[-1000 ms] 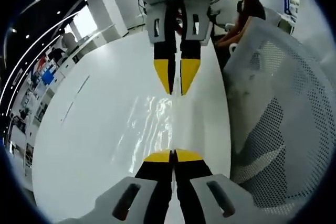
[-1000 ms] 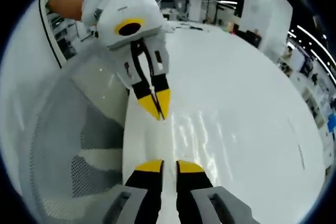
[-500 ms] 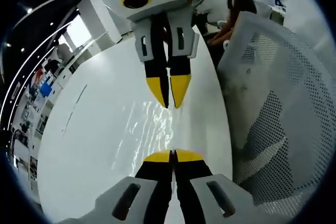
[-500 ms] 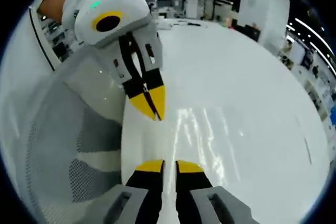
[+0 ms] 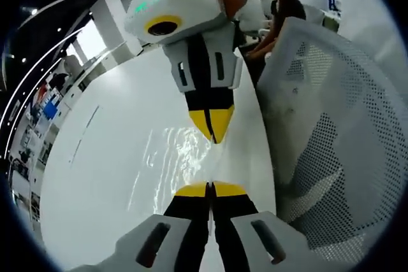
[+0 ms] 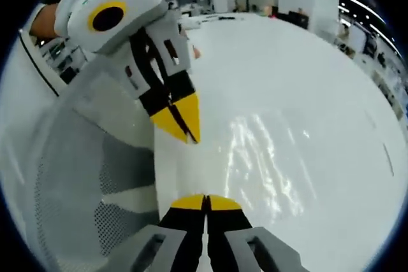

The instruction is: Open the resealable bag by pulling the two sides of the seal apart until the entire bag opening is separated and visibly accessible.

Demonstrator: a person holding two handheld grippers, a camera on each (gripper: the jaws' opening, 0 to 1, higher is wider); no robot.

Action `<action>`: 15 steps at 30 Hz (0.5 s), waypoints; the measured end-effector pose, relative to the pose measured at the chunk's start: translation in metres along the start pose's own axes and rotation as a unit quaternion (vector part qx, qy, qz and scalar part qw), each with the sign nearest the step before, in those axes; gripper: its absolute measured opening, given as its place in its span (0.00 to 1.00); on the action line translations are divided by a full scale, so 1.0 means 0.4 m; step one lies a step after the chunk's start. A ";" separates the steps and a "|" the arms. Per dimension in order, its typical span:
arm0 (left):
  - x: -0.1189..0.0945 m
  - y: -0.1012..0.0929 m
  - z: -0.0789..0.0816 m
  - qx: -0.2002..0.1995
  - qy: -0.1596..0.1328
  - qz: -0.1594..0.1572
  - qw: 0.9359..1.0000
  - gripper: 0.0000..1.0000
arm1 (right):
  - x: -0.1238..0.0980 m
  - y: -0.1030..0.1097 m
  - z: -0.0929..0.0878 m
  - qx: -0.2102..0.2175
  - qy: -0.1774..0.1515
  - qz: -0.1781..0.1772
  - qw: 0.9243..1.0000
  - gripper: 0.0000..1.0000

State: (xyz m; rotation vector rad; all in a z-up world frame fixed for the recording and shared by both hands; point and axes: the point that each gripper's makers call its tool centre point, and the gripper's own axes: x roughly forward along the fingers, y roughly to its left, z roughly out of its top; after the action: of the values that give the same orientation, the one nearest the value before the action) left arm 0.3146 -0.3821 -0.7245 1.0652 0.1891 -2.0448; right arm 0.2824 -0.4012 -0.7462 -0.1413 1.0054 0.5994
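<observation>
The clear resealable bag (image 5: 185,151) lies on the white surface (image 5: 95,176), stretched between 2 facing tongs. Left tongs (image 5: 210,189) and right tongs (image 6: 205,202) each pinch its seal, jaws closed, ready to draw apart.

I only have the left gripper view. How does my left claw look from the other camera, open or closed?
Observer: In the right gripper view the left claw is shut, tips together, beside the mesh chair.
Operator: And the bag from there?
Observer: Its clear film glints on the white table, right of the shut right claw. Whether either claw pinches it, I cannot tell.
</observation>
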 end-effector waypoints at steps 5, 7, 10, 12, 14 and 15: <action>-0.001 0.004 -0.004 0.029 0.008 0.001 1.000 0.03 | 0.003 -0.003 0.000 -0.003 0.004 -0.006 1.000 0.00; -0.004 0.010 0.004 0.037 0.000 0.008 0.999 0.10 | 0.004 -0.009 -0.005 -0.001 0.007 -0.011 1.000 0.00; -0.013 0.014 0.027 0.046 -0.017 0.012 0.999 0.12 | 0.004 -0.012 -0.008 0.005 0.010 -0.015 1.000 0.00; -0.012 -0.001 0.033 0.065 -0.016 -0.004 0.998 0.08 | 0.003 -0.013 -0.006 0.007 0.010 -0.016 1.000 0.00; -0.009 -0.009 0.037 0.095 -0.004 -0.007 0.995 0.04 | 0.002 -0.016 -0.005 0.009 0.012 -0.018 1.000 0.00; -0.006 -0.017 0.045 0.098 -0.009 -0.009 0.995 0.04 | 0.001 -0.018 0.000 0.013 0.011 -0.019 1.000 0.00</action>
State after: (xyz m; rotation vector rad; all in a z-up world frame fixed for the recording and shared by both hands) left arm 0.2994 -0.3844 -0.7127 1.1661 -0.0114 -2.1212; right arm 0.2863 -0.4071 -0.7477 -0.1440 1.0294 0.5512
